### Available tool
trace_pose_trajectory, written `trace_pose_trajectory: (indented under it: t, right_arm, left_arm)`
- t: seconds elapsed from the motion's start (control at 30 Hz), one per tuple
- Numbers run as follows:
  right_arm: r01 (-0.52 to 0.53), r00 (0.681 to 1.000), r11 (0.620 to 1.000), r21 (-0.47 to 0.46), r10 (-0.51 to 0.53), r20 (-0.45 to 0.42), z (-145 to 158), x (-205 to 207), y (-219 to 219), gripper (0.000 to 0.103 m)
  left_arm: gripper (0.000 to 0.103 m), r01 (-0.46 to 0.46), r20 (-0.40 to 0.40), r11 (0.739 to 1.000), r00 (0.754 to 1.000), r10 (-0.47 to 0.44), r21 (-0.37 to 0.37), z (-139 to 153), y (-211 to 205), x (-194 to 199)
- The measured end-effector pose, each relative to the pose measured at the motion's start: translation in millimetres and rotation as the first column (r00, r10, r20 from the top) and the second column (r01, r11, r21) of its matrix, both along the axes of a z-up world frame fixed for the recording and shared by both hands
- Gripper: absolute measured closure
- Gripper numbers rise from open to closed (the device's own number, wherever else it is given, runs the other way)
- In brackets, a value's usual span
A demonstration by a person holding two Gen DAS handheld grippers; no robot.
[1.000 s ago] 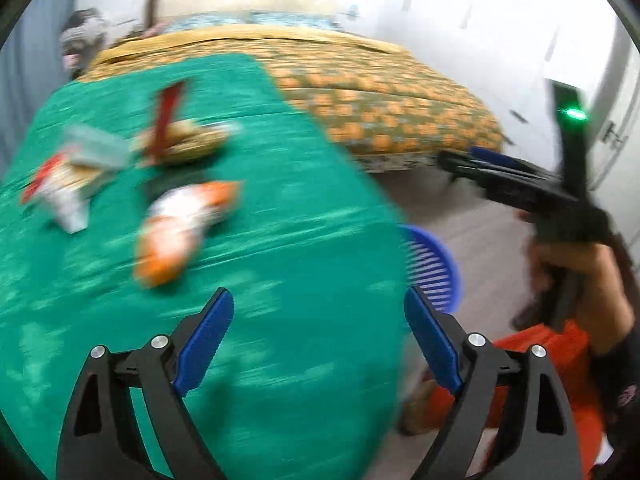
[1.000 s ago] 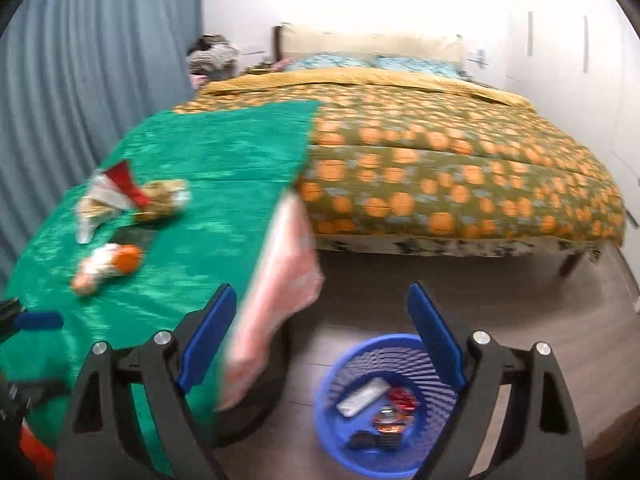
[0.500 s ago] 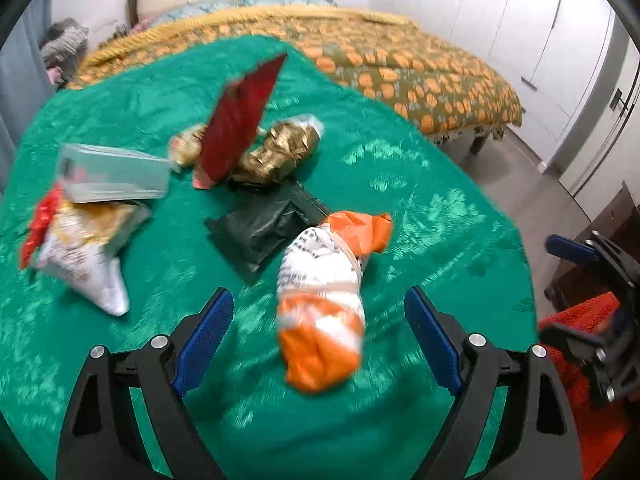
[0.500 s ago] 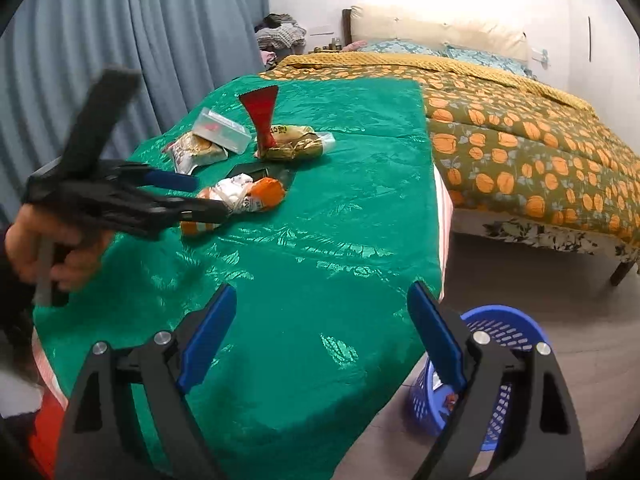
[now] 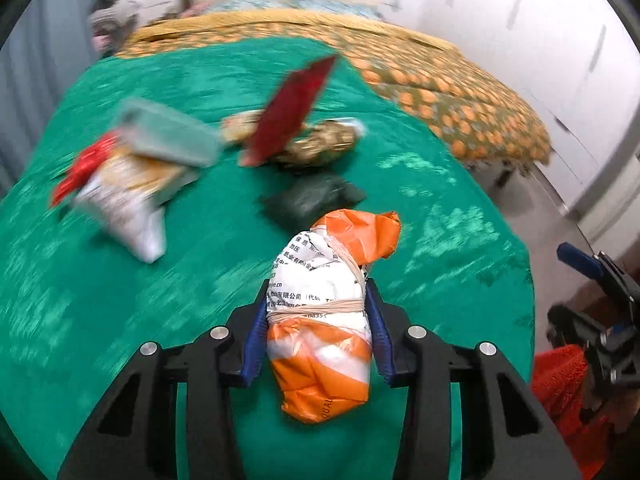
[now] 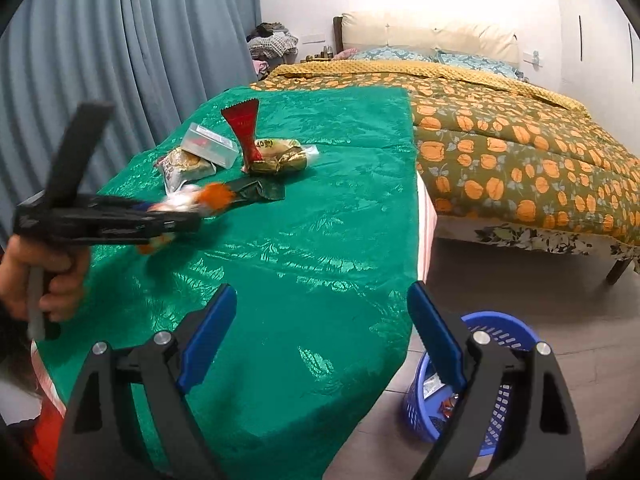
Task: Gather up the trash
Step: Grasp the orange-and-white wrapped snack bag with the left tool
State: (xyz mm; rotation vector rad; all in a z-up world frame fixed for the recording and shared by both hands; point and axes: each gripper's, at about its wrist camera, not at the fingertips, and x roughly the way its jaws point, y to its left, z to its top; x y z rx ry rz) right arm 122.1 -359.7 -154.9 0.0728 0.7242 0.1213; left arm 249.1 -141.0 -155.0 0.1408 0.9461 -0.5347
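Note:
My left gripper (image 5: 316, 312) is shut on an orange and white wrapped packet (image 5: 328, 312) tied with rubber bands, over the green-covered table (image 5: 120, 320). It also shows, blurred, in the right wrist view (image 6: 188, 204). Behind it lie a dark green wrapper (image 5: 316, 198), a gold packet (image 5: 320, 146) with a red wrapper (image 5: 292, 112) sticking up, a clear box (image 5: 168, 134) and a silver snack bag (image 5: 120, 196). My right gripper (image 6: 322, 324) is open and empty above the table's near edge. A blue trash basket (image 6: 484, 384) stands on the floor to the right.
A bed with an orange pumpkin-pattern quilt (image 6: 520, 152) stands behind and right of the table. Grey-blue curtains (image 6: 100, 60) hang on the left. The basket holds several wrappers. The person's hand (image 6: 48, 276) holds the left gripper at the left.
My left gripper moved forward over the table and closed on the orange and white packet. My right gripper stayed open and moved little.

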Motion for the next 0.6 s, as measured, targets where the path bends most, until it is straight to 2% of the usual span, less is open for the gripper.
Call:
trace_pose_trajectory:
  t: [0.1, 0.2, 0.37, 0.47, 0.53, 0.6]
  right_arm:
    - [-0.009, 1.0, 1.0, -0.013, 0.008, -0.015, -4.5, 0.9, 3.7, 0.018]
    - [-0.025, 0.999, 0.999, -0.028, 0.024, -0.024, -8.3, 1.5, 10.6, 0.018]
    - [-0.054, 0.998, 0.998, -0.044, 0.052, -0.043, -15.4, 3.1, 27.4, 0.018]
    - [-0.06, 0.996, 0.997, -0.044, 0.057, -0.066, -17.3, 4.0, 36.8, 0.018]
    - [-0.064, 0.995, 0.997, -0.045, 0.061, -0.078, -16.7, 6.6, 42.6, 0.018]
    - [-0.079, 0.993, 0.996, -0.052, 0.074, -0.092, -12.8, 13.6, 52.4, 0.018]
  left_arm:
    - [0.06, -0.104, 0.025, 0.994, 0.994, 0.103, 0.028, 3.3, 31.5, -12.7]
    - [0.059, -0.216, 0.06, 0.974, 0.975, 0.213, 0.061, 1.6, 62.3, -19.0]
    - [0.059, -0.27, 0.039, 0.962, 0.962, 0.269, 0.045, -9.8, 89.2, -17.4]
    - [0.048, -0.271, 0.056, 0.96, 0.962, 0.268, 0.066, -15.0, 95.2, -17.7]
    - [0.036, -0.263, 0.073, 0.959, 0.964, 0.257, 0.103, -20.9, 97.0, -17.6]
    - [0.03, -0.251, 0.087, 0.959, 0.967, 0.241, 0.134, -25.0, 94.7, -15.6]
